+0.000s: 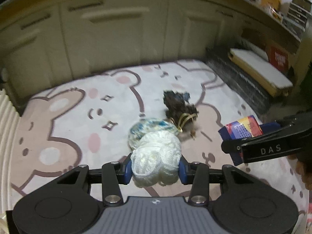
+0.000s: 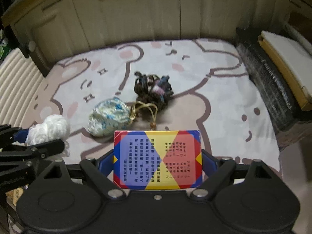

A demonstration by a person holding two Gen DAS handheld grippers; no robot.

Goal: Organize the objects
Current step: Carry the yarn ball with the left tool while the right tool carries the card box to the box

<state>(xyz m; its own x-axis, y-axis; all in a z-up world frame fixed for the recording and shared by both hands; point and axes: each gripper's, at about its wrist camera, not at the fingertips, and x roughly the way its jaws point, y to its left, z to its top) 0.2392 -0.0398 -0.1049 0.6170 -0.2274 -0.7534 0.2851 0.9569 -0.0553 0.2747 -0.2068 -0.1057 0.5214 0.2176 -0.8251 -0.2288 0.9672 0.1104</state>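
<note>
My left gripper [image 1: 155,168] is shut on a white yarn ball [image 1: 156,156], held just above the bear-print mat [image 1: 68,117]; the ball also shows at the left of the right wrist view [image 2: 50,129]. My right gripper [image 2: 158,161] is shut on a colourful card box [image 2: 158,159] with red, yellow and blue panels; the box also shows in the left wrist view [image 1: 242,129]. On the mat ahead lie a blue-and-white yarn ball [image 2: 109,116] and a dark yarn bundle [image 2: 154,89] with a yellow cord [image 2: 145,108].
Cream cabinet doors [image 2: 136,13] stand behind the mat. A dark roll [image 2: 267,78] and a white-topped yellow box [image 2: 284,58] lie at the right. A ribbed cream surface [image 2: 17,76] borders the mat at the left.
</note>
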